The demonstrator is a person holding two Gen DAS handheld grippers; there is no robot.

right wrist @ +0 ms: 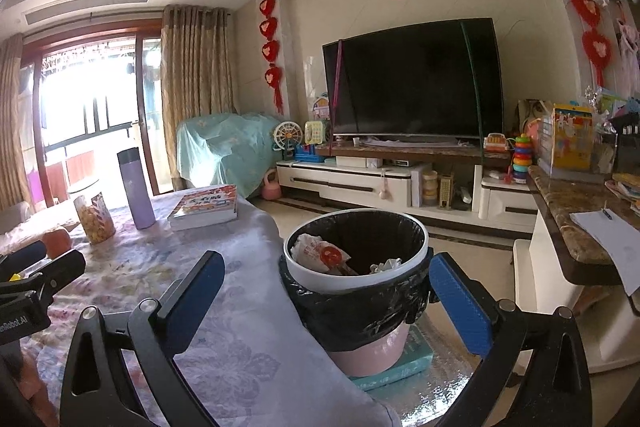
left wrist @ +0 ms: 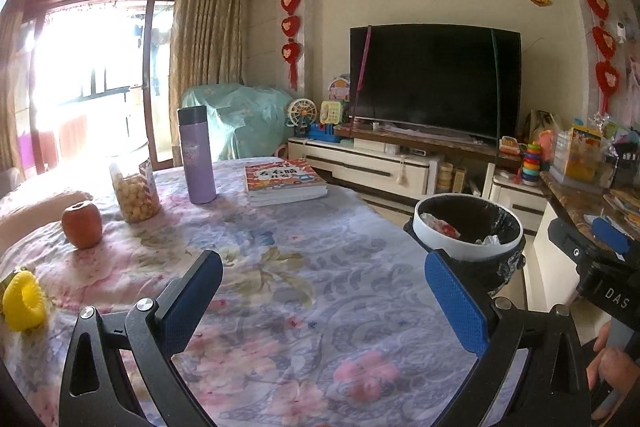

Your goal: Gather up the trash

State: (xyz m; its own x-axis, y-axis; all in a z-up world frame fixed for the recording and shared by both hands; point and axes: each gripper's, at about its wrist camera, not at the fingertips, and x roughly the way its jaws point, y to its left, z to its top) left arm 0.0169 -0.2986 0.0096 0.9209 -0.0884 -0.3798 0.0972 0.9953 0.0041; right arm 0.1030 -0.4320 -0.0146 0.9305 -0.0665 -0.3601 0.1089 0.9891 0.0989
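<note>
Left wrist view: the left gripper [left wrist: 323, 269] hangs over a counter [left wrist: 304, 267] draped in a floral cloth, its blue-padded jaws spread wide with nothing between them. On the cloth stand a red apple [left wrist: 82, 224], a clear jar of round snacks [left wrist: 135, 194], an upright purple flask [left wrist: 196, 155] and a stack of books [left wrist: 285, 181] lying flat; a yellow ring-shaped toy [left wrist: 24, 301] sits at the left edge. Off the counter's right edge stands the trash bin [left wrist: 468, 227], upright, its long axis vertical and its mouth facing the ceiling, with a black liner and crumpled trash inside. The right gripper [left wrist: 600, 259] shows at far right, a hand [left wrist: 612, 371] below it.

Right wrist view: the right gripper [right wrist: 326, 281] is held just above the counter's [right wrist: 224, 307] edge, jaws wide apart and empty, the bin [right wrist: 356, 291] framed between them but farther off. The bin stands upright on a teal book [right wrist: 412, 359] on the floor, touching or just beside the counter's cloth. Its white rim ring clamps a black bag folded down over a pink body. Inside lie a white wrapper with a red print [right wrist: 324, 255] and a ball of crumpled paper [right wrist: 384, 265]. Beyond are a dark television [right wrist: 416, 79] on a low white cabinet, toys, red heart hangings, tan curtains [right wrist: 196, 83] and a bright balcony door.
</note>
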